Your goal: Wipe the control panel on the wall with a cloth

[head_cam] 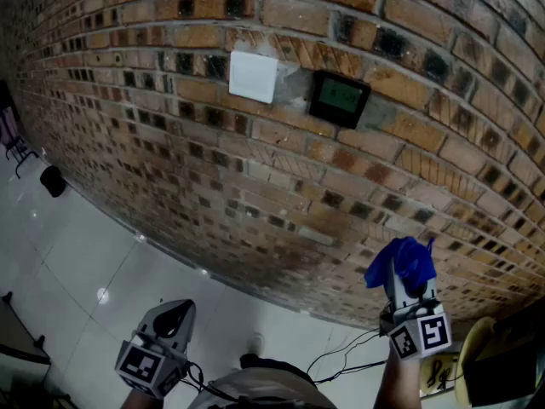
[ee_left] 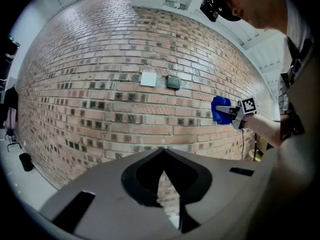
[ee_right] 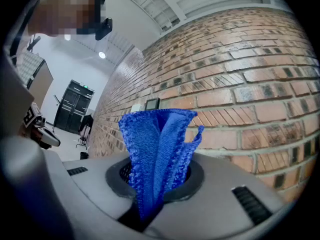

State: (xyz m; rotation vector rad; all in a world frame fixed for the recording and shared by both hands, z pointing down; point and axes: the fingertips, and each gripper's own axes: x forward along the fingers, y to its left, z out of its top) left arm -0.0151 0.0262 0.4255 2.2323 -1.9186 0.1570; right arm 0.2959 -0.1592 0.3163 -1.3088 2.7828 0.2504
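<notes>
As the R gripper [head_cam: 409, 290] clamps the cloth [head_cam: 405, 261], the control panel [head_cam: 338, 98] sits up & left of it on the wall [head_cam: 213, 169], farther from the shut, empty L gripper [head_cam: 174, 315].

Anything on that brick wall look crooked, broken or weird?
Nothing stands out. The control panel and the white plate beside it sit flat on the brick wall; the right gripper holds a blue cloth.
</notes>
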